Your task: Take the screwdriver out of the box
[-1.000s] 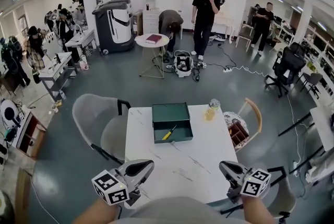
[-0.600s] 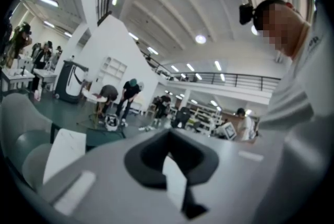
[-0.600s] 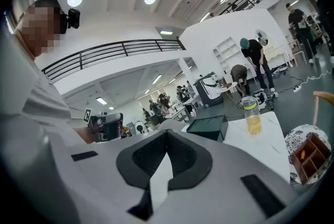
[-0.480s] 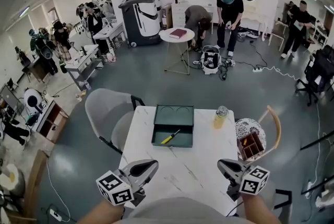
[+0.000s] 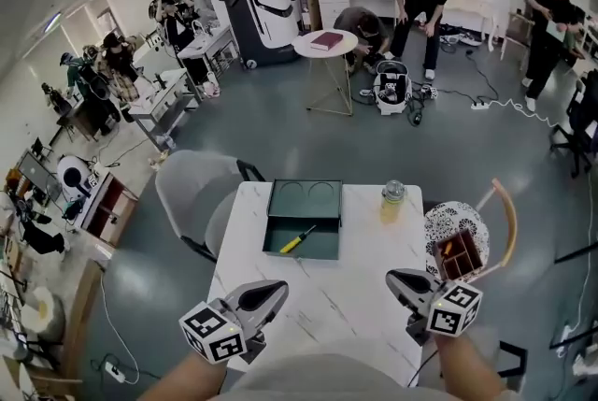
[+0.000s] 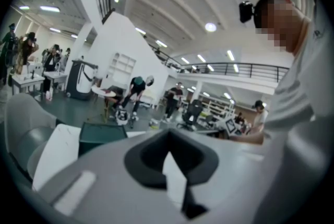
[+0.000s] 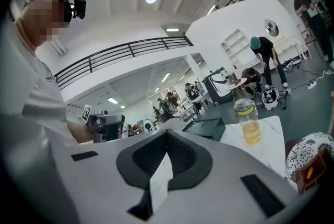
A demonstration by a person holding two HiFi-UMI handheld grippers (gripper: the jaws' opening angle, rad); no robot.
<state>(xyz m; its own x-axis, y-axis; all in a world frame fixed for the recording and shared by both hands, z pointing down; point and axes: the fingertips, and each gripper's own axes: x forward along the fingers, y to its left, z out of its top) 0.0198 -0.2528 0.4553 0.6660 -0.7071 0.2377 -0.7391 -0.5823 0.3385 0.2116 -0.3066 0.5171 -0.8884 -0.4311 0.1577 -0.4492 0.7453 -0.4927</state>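
Note:
A dark green box (image 5: 304,220) lies open on the white marble table (image 5: 318,306), a yellow-handled screwdriver (image 5: 297,240) resting inside it near the front wall. My left gripper (image 5: 277,291) hovers over the table's near edge, shut and empty, well short of the box. Over the near right part of the table my right gripper (image 5: 392,278) is likewise shut with nothing in it. From the left gripper view, the closed left gripper (image 6: 168,135) points toward the box (image 6: 102,131). In the right gripper view, the box (image 7: 204,126) lies beyond the right gripper (image 7: 167,134).
A jar of yellow liquid (image 5: 391,201) stands on the table right of the box, and this jar (image 7: 246,122) also shows in the right gripper view. A grey chair (image 5: 192,198) is at the table's left. A chair with a patterned cushion (image 5: 458,240) carrying a small wooden crate is at the right. People stand far behind.
The head view has swung, so the room behind slides to the right. Both grippers have shifted a little over the near table edge and stay shut. The screwdriver has not moved.

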